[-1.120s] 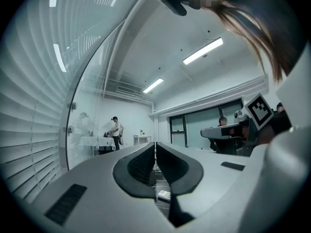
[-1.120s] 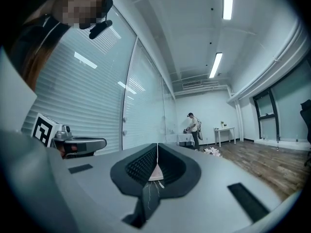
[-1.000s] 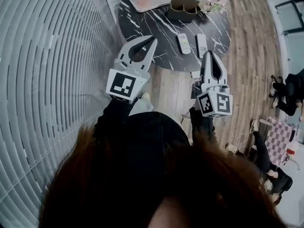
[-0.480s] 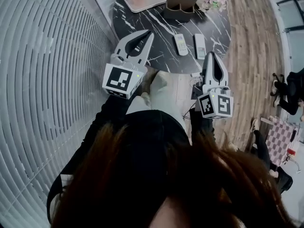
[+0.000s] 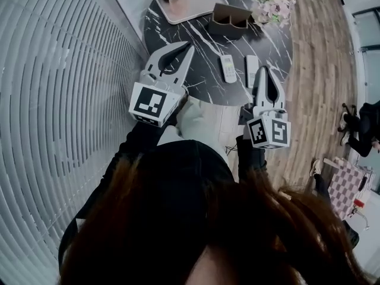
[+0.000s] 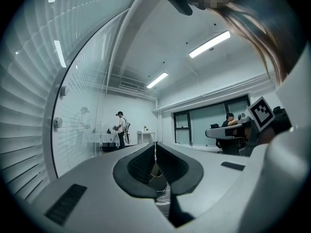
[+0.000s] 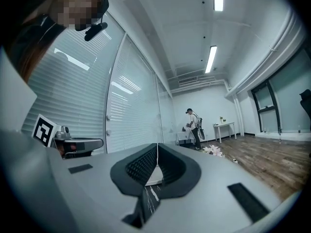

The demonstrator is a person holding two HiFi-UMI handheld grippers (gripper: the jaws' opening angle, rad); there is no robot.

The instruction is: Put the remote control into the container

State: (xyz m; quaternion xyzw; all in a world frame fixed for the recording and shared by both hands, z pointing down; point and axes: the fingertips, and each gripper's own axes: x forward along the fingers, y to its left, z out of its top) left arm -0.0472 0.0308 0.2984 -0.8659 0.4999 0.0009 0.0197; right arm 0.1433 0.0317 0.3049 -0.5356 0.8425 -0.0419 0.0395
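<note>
Two remote controls [image 5: 228, 68] lie on the dark marbled table [image 5: 196, 43].

Black sleeves [image 5: 138, 140], pale grey grippers [image 5: 189, 44]

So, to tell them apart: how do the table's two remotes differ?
The left remote looks shorter and broader; the right remote looks longer and slimmer. The left remote lies slanted in the head view, the right remote nearly straight. Both are pale, flat on the dark table.
</note>
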